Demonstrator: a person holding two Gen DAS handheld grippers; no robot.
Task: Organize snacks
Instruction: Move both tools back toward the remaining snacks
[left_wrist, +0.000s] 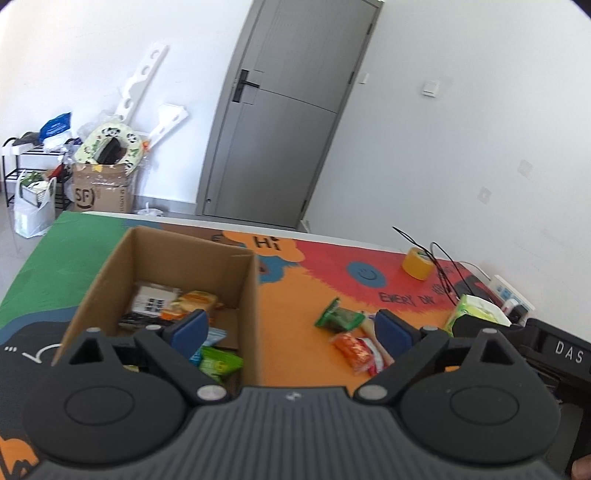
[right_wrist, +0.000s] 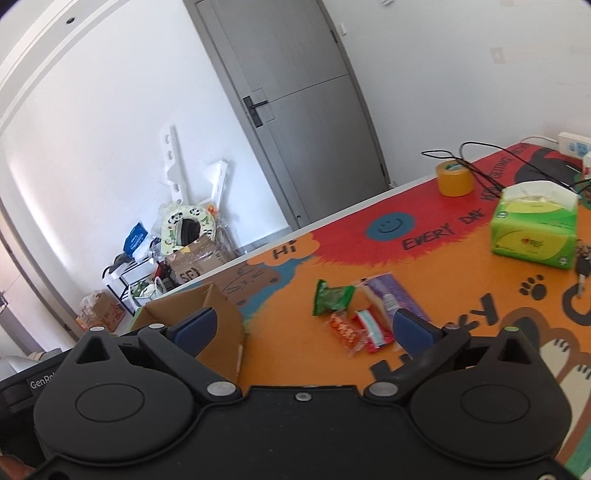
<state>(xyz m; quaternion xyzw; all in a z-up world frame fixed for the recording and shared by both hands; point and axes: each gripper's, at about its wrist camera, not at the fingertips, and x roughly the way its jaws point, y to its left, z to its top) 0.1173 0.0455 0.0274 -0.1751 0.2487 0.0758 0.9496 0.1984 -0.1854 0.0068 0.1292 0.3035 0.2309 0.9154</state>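
Currently both grippers, left gripper (left_wrist: 288, 328) and right gripper (right_wrist: 303, 328), hover with jaws apart and empty; some snacks (right_wrist: 351, 314) lie loose on the desk (right_wrist: 461, 280) beside the part-filled cardboard box (left_wrist: 236, 273), likely awaiting transfer.

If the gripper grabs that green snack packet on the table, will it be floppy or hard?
The green snack packet is a crimped, puffy wrapper, so it will probably crinkle and give when squeezed. It looks small and flat, so it is likely light. Its shiny film might slip between the pads, and it lies close beside the orange packet, which may get nudged.
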